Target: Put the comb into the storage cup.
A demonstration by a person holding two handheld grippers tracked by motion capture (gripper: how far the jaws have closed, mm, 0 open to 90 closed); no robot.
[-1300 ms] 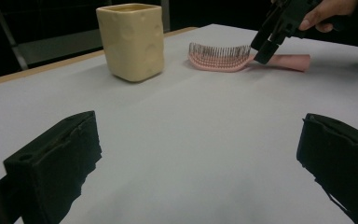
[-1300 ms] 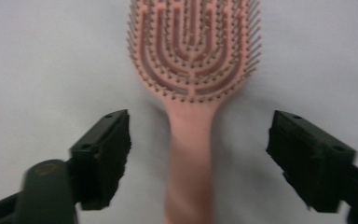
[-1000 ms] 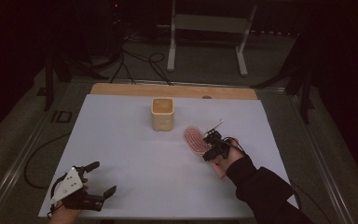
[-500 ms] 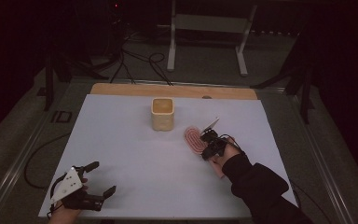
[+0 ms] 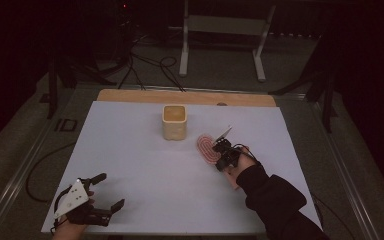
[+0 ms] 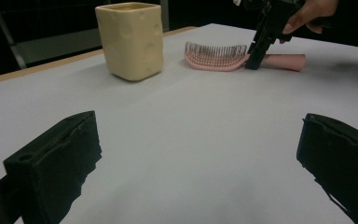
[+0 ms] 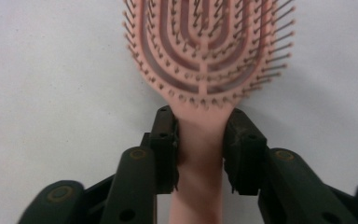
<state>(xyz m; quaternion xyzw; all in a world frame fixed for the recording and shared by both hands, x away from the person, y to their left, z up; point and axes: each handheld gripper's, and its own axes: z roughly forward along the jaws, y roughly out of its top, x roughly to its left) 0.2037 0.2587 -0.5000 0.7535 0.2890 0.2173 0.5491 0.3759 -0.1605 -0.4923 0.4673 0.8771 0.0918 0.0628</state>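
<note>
Dark floor, trailing cables and a pale metal stand [image 5: 225,30] surround the table [image 5: 130,150], whose top is a smooth, matt white sheet with a strip of bare wood along its far edge. Near the middle of that far edge stands a cream cup [image 5: 174,122], squarish with rounded corners, glossy like glazed ceramic, its walls dimpled with shallow round hollows.

Just right of the cup, toward the right edge, lies a pink plastic hairbrush [image 5: 207,147], flat on its back with the bristles up. Its head is an oval of curved open ribs set with thin, ball-tipped pins; the handle is a plain smooth bar pointing toward the near-right corner.

At the neck, where head meets handle, the right gripper [image 7: 200,140] straddles the brush from above. Its black, hard-edged jaws have just been closing and now sit one on each side of the handle, both pads against it; the brush rests on the sheet.

By the near-left corner the left gripper [image 5: 105,192] hovers low with its blocky jaws spread wide and nothing between them, well apart from brush and cup.
</note>
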